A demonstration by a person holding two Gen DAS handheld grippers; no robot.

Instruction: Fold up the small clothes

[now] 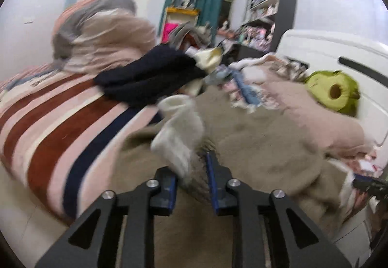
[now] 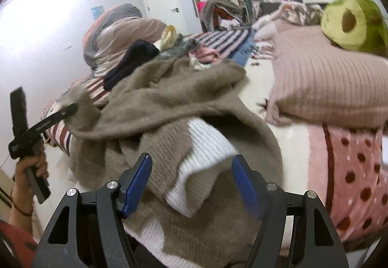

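Looking along the left gripper [image 1: 191,178], its jaws pinch a pale fabric edge [image 1: 178,132] that rises from the taupe sweater [image 1: 254,146], directly ahead, long axis running away toward the dark garment [image 1: 150,79]. Right wrist view: the right gripper [image 2: 191,183] stands released, jaws straddling the sweater's white ribbed lining [image 2: 206,146], nearer than the left gripper.

**Two grippers, one wide and one narrow**

The right gripper [image 2: 191,180] points down with its blue pads wide apart, nothing pinched. Off to its left, a hand [image 2: 34,168] holds the left gripper [image 1: 191,171] up, jaws close together on cloth.
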